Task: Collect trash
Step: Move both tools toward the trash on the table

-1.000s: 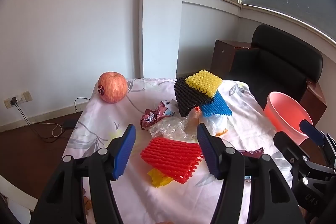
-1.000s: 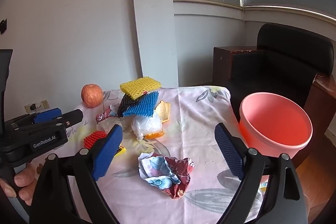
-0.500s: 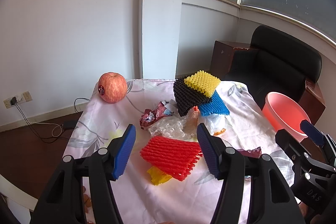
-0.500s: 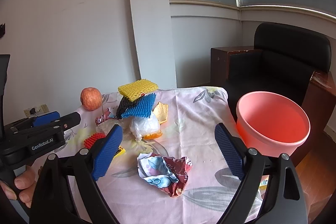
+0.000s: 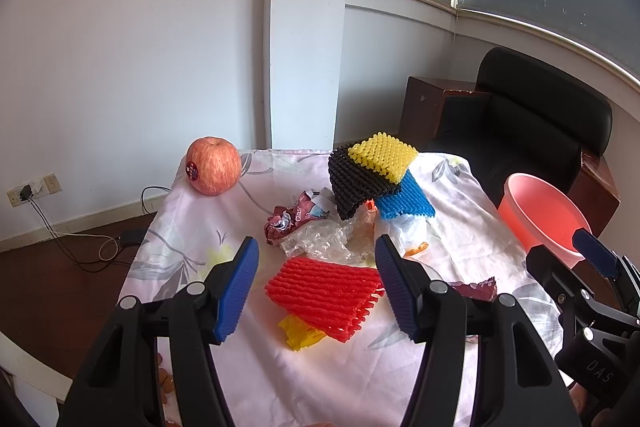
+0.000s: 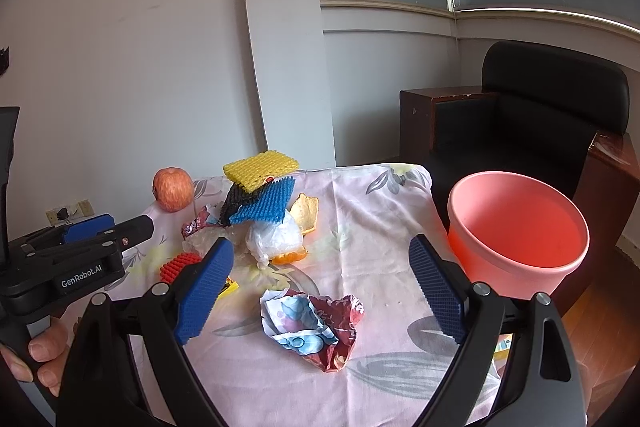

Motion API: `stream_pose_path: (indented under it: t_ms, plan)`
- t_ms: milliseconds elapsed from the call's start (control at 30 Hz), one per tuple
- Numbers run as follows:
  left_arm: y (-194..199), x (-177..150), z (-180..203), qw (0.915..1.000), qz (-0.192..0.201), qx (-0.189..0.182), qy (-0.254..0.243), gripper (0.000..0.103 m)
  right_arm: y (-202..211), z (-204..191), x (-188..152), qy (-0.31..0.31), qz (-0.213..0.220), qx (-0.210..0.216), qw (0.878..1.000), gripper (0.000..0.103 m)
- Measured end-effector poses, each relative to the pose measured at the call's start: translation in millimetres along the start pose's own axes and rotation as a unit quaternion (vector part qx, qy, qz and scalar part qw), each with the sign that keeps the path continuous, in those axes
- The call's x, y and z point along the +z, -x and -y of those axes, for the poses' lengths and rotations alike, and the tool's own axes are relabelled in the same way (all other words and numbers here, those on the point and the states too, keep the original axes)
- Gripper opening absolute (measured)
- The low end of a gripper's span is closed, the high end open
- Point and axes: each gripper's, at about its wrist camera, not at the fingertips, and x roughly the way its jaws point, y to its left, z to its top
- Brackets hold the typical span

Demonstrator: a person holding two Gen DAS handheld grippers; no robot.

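In the left wrist view an apple (image 5: 213, 171) sits at the upper left of the cloth-covered desk (image 5: 192, 227). At frame centre the left tool (image 5: 316, 283) hangs spread wide and empty over a red foam net (image 5: 324, 289), which lies flat with its long axis running left to right across a yellow scrap (image 5: 300, 335). Above it, black (image 5: 352, 179), yellow (image 5: 382, 157) and blue (image 5: 404, 199) foam nets are piled on clear plastic (image 5: 316, 243). The pink basin (image 5: 540, 215) at the right edge shows nothing inside. Only the right wrist view shows, at lower centre, the whole crumpled wrapper (image 6: 312, 323), lying between the right tool's (image 6: 320, 287) wide-open, empty fingers, and a hand (image 6: 40, 351) at lower left.
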Motion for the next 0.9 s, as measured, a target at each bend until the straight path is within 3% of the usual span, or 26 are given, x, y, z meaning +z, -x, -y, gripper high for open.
stream_pose_path:
  t_ms: [900]
  plan:
    - [-8.6,-2.8,-0.6,0.9999,-0.01,-0.003,0.001,0.06,-2.0,2.3,-2.1,-0.002,-0.011,0.003,1.0,0.09]
